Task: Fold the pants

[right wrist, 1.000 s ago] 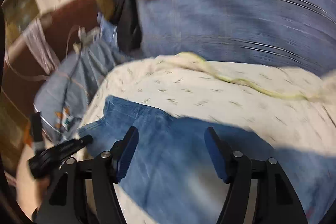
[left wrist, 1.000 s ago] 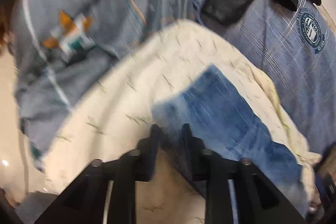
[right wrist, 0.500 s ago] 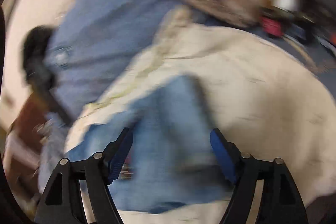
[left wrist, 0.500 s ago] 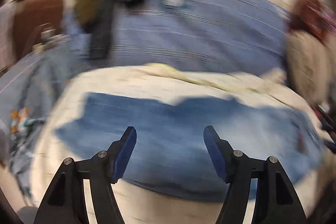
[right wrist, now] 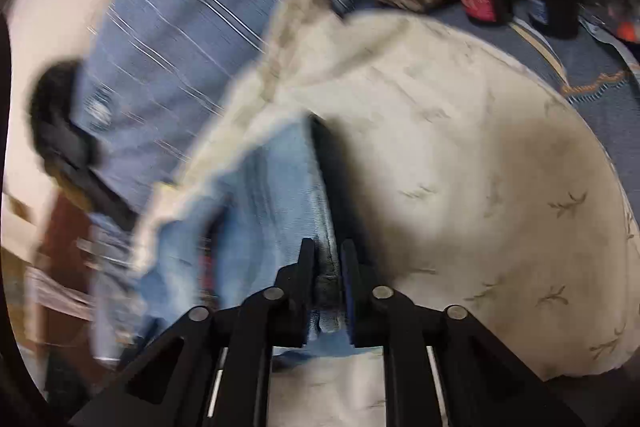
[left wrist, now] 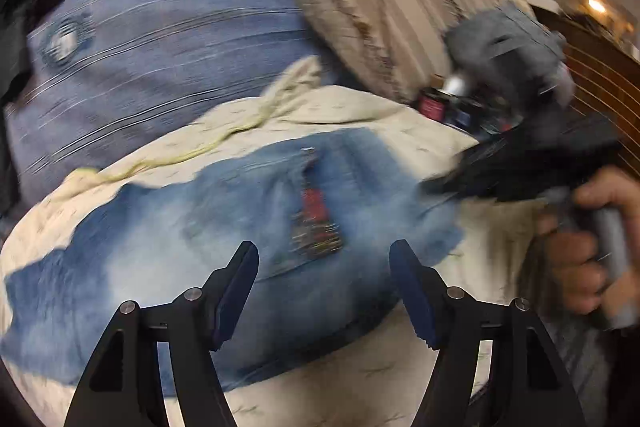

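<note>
A: Where are the jeans (left wrist: 208,247)?
B: Spread mid-frame on the cream blanket (left wrist: 360,107), flat for folding.
A: And the tongs?
B: Right gripper (right wrist: 327,267) has just been closing and pinches the hem, ready to lift. Left gripper (left wrist: 323,287) has just opened; it hangs released above the denim.

Blue pants (left wrist: 168,239); cream, sprig-printed cloth (right wrist: 480,167)

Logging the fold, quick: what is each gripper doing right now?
Left gripper: open, empty, above the faded blue denim pants.
Right gripper: just closed on the pants' edge.
</note>
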Tool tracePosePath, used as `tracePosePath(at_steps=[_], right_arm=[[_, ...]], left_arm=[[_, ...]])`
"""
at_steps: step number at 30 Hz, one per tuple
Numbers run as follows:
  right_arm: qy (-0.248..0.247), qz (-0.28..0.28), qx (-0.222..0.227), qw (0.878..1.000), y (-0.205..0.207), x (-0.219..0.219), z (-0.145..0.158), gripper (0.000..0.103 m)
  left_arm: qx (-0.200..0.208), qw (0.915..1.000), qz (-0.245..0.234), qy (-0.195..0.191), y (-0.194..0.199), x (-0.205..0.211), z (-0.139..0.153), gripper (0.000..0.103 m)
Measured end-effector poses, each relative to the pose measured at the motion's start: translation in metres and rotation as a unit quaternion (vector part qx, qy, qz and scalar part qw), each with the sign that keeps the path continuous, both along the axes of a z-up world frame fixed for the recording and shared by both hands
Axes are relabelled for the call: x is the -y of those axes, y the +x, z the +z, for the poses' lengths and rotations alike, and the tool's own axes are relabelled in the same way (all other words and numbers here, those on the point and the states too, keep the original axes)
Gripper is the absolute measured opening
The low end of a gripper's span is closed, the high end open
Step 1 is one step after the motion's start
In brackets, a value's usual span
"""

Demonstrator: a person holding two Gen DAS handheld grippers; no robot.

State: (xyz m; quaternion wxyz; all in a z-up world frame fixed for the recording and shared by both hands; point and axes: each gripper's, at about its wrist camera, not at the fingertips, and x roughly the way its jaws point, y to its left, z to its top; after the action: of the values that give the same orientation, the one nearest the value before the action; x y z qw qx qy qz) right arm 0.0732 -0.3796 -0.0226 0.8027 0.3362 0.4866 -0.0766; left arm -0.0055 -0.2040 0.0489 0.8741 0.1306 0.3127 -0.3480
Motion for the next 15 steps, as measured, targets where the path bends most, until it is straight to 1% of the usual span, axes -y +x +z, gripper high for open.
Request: tracePosePath(at_steps=[1, 2, 3, 4, 5, 6, 8, 10, 13, 14, 15], right_arm=[[0.02, -0.01, 0.014, 1.0, -0.002, 0.004, 0.0, 0.025], [0.036, -0.017, 0.031, 0.999, -0.005, 0.008, 0.004, 0.03], [0.05, -0.029, 0.069, 0.996, -0.01, 0.014, 0.014, 0.036], [0.052, -0.039, 0.096, 0.993, -0.014, 0.017, 0.021, 0.057], [0.049, -0.047, 0.113, 0.991, -0.017, 0.019, 0.027, 0.072], [0.047, -0.048, 0.132, 0.989, -0.018, 0.02, 0.032, 0.073], [0.059, -0.045, 0.143, 0.987, -0.018, 0.021, 0.032, 0.073], [0.084, -0.045, 0.15, 0.984, -0.015, 0.022, 0.029, 0.073], [0.106, -0.061, 0.155, 0.98, -0.016, 0.033, 0.023, 0.073], [0.108, -0.066, 0.156, 0.98, -0.016, 0.036, 0.021, 0.073], [0.112, -0.073, 0.155, 0.979, -0.021, 0.039, 0.02, 0.073]], left_arm=[[-0.002, 0.9999, -0.013, 0.006, 0.005, 0.001, -0.002, 0.068], [-0.001, 0.9995, -0.026, 0.016, 0.008, 0.002, -0.005, 0.068], [0.002, 0.9989, -0.039, 0.027, 0.016, 0.008, -0.009, 0.068], [0.004, 0.9981, -0.049, 0.038, 0.021, 0.015, -0.012, 0.068], [0.005, 0.9971, -0.059, 0.048, 0.024, 0.022, -0.016, 0.068], [0.007, 0.9961, -0.067, 0.057, 0.023, 0.03, -0.021, 0.068], [0.01, 0.9939, -0.085, 0.07, 0.02, 0.043, -0.028, 0.069], [0.021, 0.9904, -0.099, 0.094, 0.017, 0.059, -0.04, 0.07], [0.067, 0.9843, -0.095, 0.133, 0.013, 0.077, -0.054, 0.069], [0.072, 0.9833, -0.09, 0.141, 0.013, 0.081, -0.058, 0.067], [0.072, 0.9838, -0.087, 0.139, 0.013, 0.084, -0.061, 0.066]])
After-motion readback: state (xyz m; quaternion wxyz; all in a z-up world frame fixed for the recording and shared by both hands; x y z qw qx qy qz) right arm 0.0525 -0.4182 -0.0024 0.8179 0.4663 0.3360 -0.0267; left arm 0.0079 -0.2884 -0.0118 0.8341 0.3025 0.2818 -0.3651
